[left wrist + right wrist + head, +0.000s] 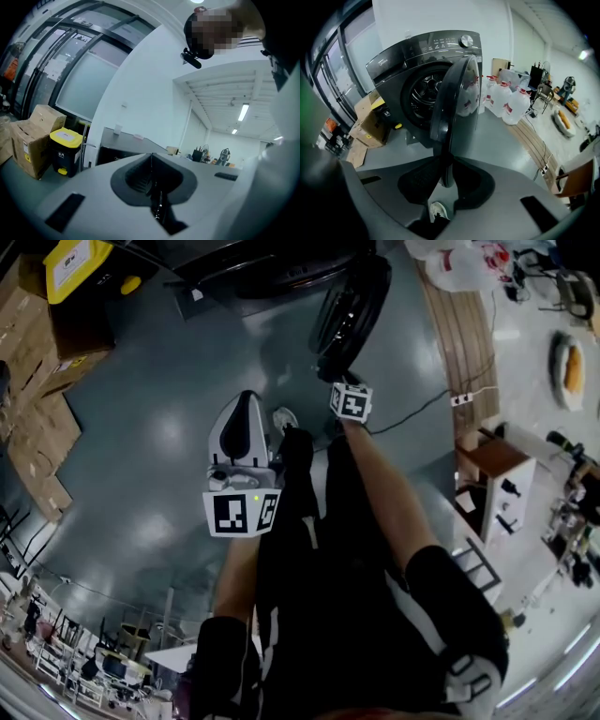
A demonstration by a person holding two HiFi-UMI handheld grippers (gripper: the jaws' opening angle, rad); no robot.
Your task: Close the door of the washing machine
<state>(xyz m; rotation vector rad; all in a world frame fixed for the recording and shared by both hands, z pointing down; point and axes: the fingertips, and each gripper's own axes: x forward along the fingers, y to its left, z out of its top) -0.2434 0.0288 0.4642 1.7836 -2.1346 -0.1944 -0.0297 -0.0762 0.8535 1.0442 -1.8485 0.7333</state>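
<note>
The dark front-loading washing machine (417,56) stands with its round door (457,108) swung out, seen edge-on in the right gripper view. The door's lower rim sits between the jaws of my right gripper (447,164), whose pads stand a little apart on either side of it. In the head view the door (352,306) hangs just beyond the right gripper (347,395), and the machine (272,268) is at the top. My left gripper (247,401) is held in front of the body, away from the door. Its own view shows that gripper (152,187) shut and holding nothing.
A yellow bin (65,150) and cardboard boxes (33,140) stand left of the machine. Water jugs (506,103) sit to its right by a wooden strip (464,334) with a cable. My shoe (438,211) is on the grey floor under the right gripper.
</note>
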